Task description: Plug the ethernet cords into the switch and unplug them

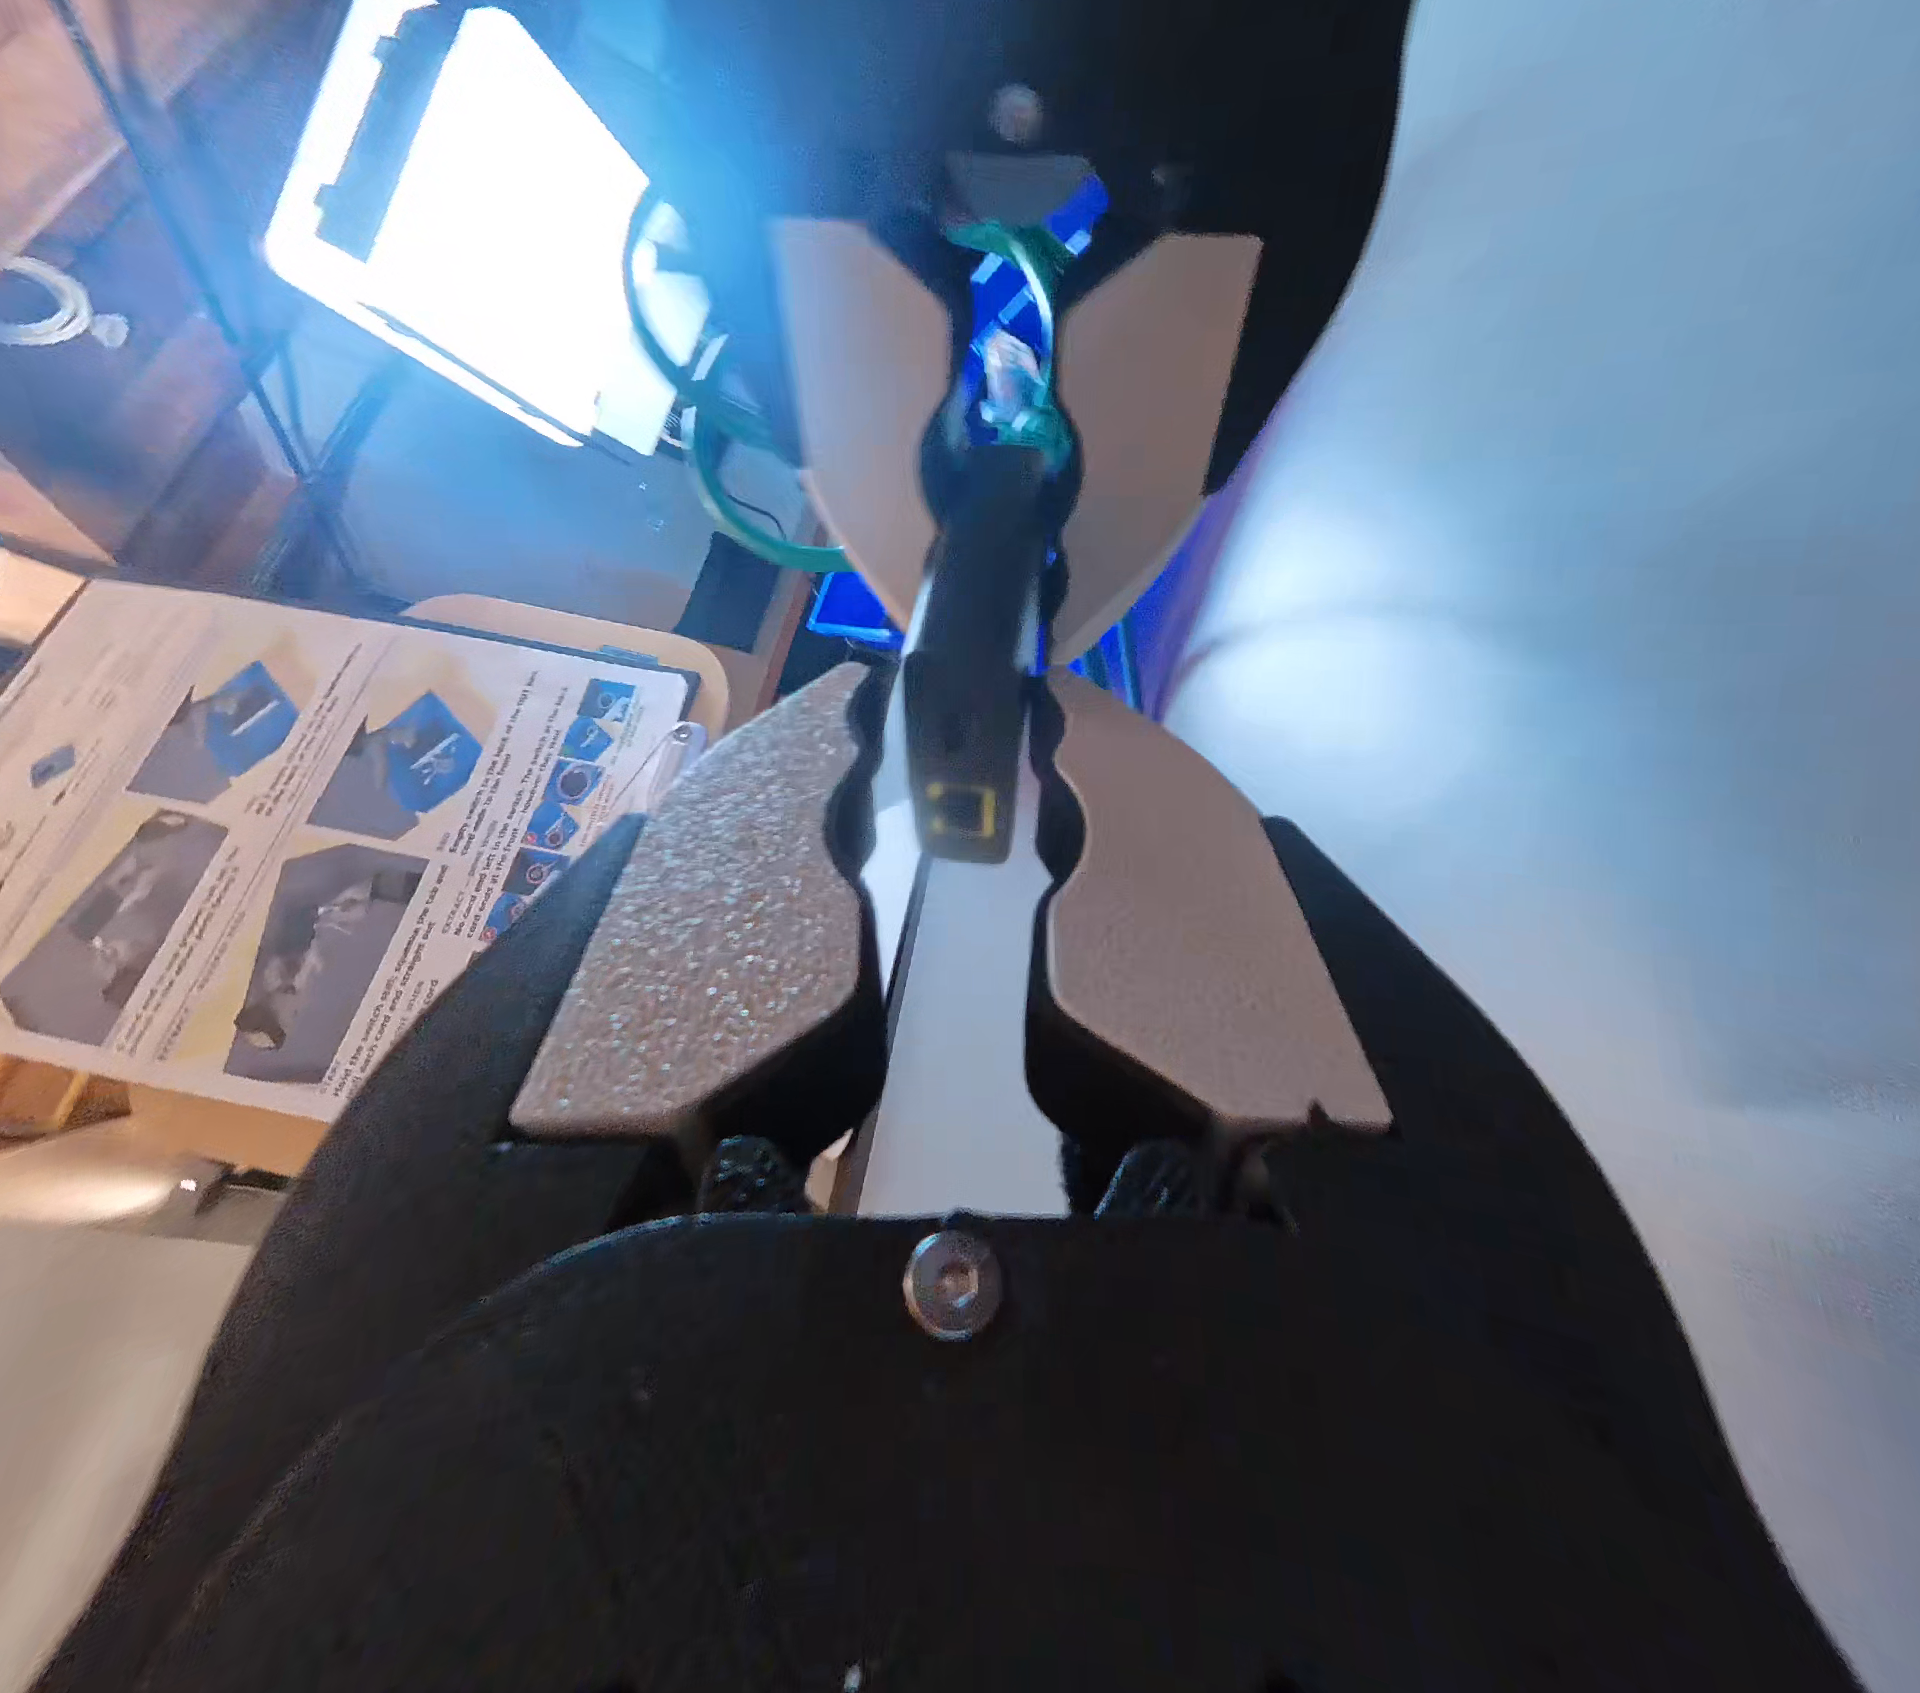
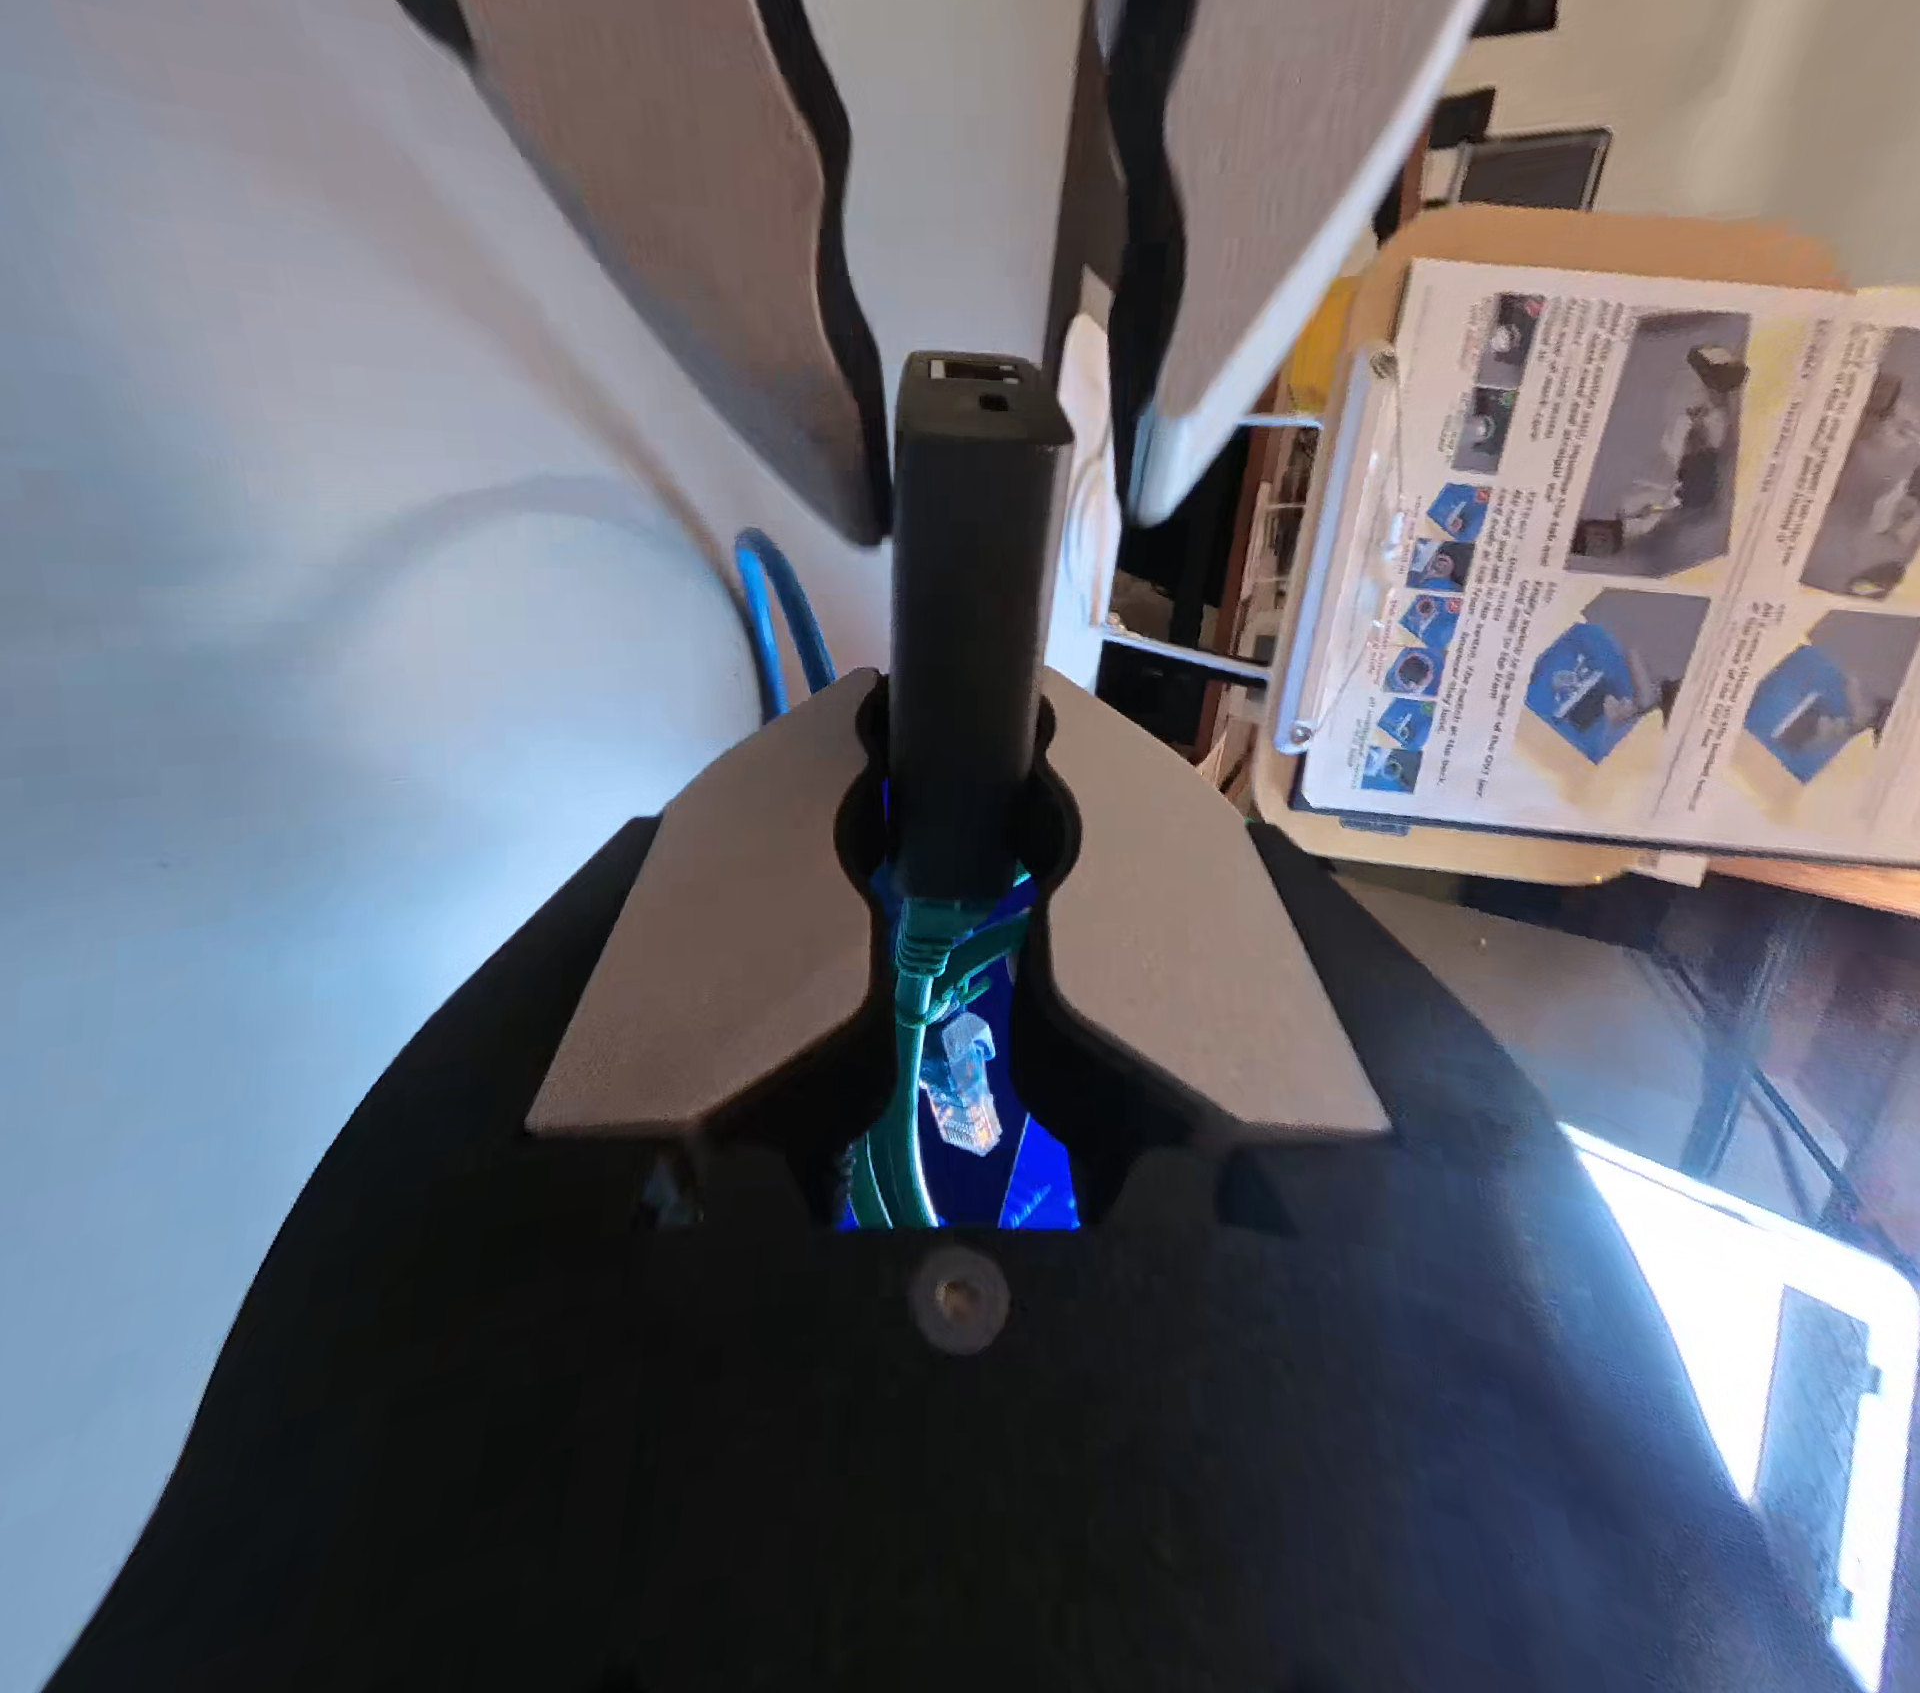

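Note:
The black switch (image 2: 977, 594) is a long narrow box held in the air between my two grippers, which face each other. My right gripper (image 2: 961, 698) is shut on its near end. A green ethernet cord (image 2: 914, 947) is plugged into that end. A loose clear plug (image 2: 961, 1093) lies below it over a blue mat (image 2: 1039, 1165). My left gripper (image 1: 956, 687) is open, with its fingers on either side of the switch's other end (image 1: 961, 770) and thin gaps showing. That end has an empty yellow-rimmed port. The right gripper (image 1: 987, 625) shows farther off in the left wrist view.
A clipboard with a picture instruction sheet (image 1: 260, 812) stands beside the work area; it also shows in the right wrist view (image 2: 1662, 552). A bright light panel (image 1: 468, 220) glares behind. A blue cord (image 2: 774, 604) loops over the white surface (image 2: 312, 500). The tips of one gripper are about 4 centimetres away from the tips of the other.

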Motion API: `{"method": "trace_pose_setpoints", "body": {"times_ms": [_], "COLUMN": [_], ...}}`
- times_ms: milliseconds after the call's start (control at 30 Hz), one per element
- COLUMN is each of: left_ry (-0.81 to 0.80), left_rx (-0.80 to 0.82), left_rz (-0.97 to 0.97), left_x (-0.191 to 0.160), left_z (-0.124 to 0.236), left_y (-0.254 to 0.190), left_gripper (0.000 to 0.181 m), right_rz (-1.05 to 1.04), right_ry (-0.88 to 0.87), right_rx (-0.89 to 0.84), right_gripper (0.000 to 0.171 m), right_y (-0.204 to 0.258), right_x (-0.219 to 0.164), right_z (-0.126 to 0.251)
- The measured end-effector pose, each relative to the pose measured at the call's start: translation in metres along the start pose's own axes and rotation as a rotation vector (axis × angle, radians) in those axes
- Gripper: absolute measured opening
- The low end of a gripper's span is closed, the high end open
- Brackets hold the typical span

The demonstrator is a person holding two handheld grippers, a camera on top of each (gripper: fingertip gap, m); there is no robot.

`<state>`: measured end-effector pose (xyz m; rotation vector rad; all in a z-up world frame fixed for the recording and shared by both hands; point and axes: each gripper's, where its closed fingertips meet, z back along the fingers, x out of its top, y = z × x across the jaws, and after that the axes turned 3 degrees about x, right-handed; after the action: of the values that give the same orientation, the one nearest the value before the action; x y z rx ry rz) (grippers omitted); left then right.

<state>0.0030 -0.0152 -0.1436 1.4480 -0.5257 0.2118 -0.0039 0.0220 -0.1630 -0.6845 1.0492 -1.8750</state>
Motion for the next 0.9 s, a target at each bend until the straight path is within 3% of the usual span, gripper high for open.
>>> {"method": "trace_pose_setpoints", "body": {"times_ms": [133, 433, 567, 700, 900], "left_ry": [0.002, -0.137, -0.189, -0.208, -0.141], "left_rx": [-0.054, -0.065, -0.072, -0.09, -0.087], "left_rz": [-0.028, 0.095, 0.129, 0.135, 0.173], "left_x": [-0.007, 0.01, 0.021, 0.022, 0.002], "left_z": [0.001, 0.013, 0.018, 0.02, 0.014], "left_y": [-0.011, 0.0, 0.005, 0.003, 0.006], "left_gripper": [0.022, 0.021, 0.021, 0.021, 0.023], "right_rz": [0.023, -0.088, -0.124, -0.104, -0.046], "right_ry": [-0.021, -0.527, -0.581, -0.576, -0.395], "right_rx": [0.015, 0.029, 0.046, 0.008, -0.027], "right_gripper": [0.022, 0.024, 0.034, 0.023, 0.021], "right_y": [0.009, -0.001, 0.001, -0.002, -0.006], "right_x": [0.007, 0.022, 0.023, 0.027, 0.018], "right_z": [-0.005, 0.018, 0.018, 0.02, 0.016]}}
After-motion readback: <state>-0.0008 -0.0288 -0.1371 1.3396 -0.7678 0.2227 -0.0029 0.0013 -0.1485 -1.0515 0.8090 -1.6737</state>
